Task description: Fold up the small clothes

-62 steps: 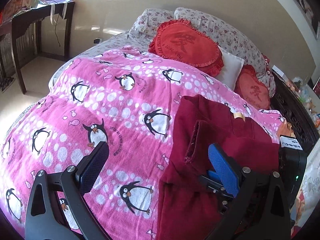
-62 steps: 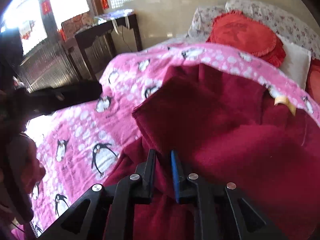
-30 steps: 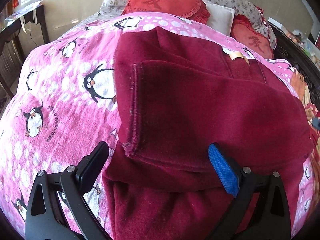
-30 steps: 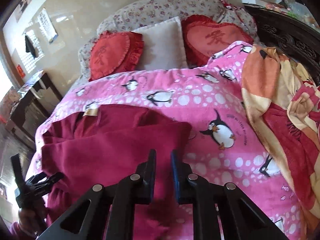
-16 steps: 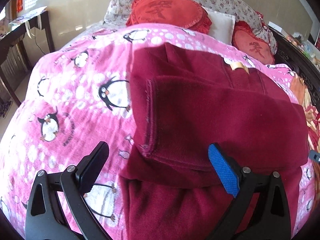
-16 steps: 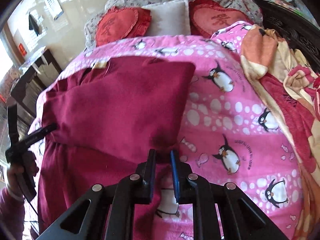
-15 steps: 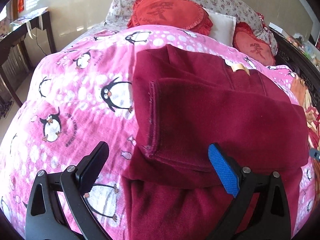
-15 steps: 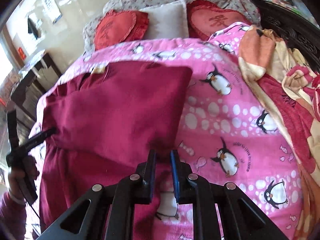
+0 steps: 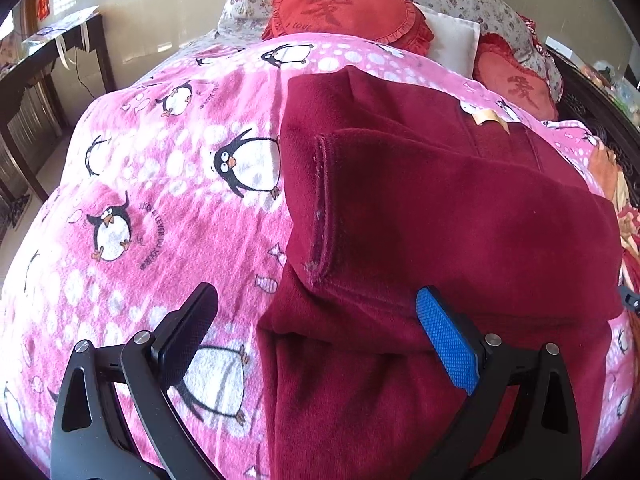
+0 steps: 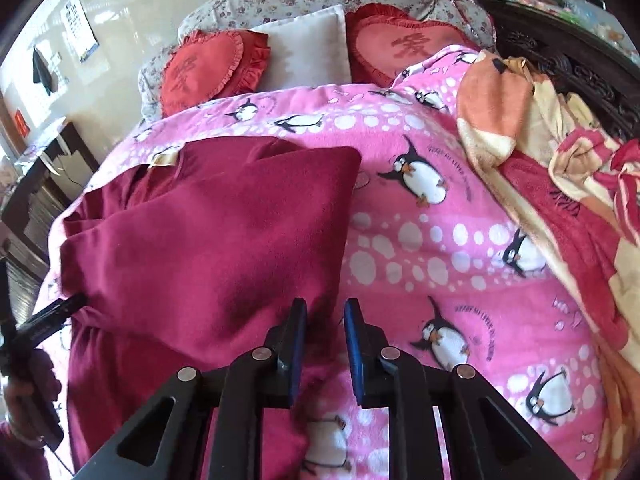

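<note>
A dark red fleece garment lies on the pink penguin blanket, its upper layer folded over with a hemmed edge on the left. My left gripper hangs open and wide above the garment's near left corner, touching nothing. In the right wrist view the garment fills the left half. My right gripper sits at its near right corner. Its jaws are opening, with a narrow gap and a bit of the cloth's edge between the pads, which do not press on it.
Red heart cushions and a white pillow lie at the head of the bed. A crumpled orange and red blanket lies on the right beside a dark carved bed frame. A dark table stands left of the bed.
My right gripper came down to the garment's near right corner and its jaws have parted a little from the cloth. My left gripper stayed open and drew slightly away to the left.
</note>
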`<state>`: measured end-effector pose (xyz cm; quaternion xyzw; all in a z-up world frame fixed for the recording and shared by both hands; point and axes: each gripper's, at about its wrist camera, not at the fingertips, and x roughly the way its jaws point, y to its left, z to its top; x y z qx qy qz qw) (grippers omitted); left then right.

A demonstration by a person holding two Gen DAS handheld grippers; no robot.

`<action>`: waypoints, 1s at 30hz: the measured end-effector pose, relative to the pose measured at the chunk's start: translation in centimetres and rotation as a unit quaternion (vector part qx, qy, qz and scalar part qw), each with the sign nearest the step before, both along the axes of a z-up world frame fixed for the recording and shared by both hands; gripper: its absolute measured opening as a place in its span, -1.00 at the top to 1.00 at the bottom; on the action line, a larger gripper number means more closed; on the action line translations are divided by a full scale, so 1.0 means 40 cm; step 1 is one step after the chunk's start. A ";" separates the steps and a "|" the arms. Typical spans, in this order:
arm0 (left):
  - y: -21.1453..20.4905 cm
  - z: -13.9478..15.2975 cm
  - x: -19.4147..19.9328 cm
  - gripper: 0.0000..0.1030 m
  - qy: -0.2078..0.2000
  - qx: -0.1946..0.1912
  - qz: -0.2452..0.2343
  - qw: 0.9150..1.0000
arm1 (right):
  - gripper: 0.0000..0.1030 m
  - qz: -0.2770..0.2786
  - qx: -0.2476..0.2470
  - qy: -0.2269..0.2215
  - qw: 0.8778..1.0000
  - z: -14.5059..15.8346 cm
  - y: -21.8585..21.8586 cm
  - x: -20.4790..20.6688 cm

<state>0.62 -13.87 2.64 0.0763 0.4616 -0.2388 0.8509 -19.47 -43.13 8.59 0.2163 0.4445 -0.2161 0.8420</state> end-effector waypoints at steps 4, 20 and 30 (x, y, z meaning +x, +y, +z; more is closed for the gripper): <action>0.015 0.016 -0.036 -0.95 -0.002 0.002 -0.009 1.000 | 0.59 0.008 0.014 0.012 1.000 -0.041 0.016 -0.019; 0.223 0.054 -0.225 -0.95 0.039 -0.006 -0.033 0.999 | 0.14 0.017 0.112 -0.005 0.994 -0.007 0.123 -0.266; 0.330 0.040 -0.339 -0.94 0.090 -0.015 -0.041 0.995 | 0.10 0.046 0.107 0.042 0.992 0.023 0.219 -0.455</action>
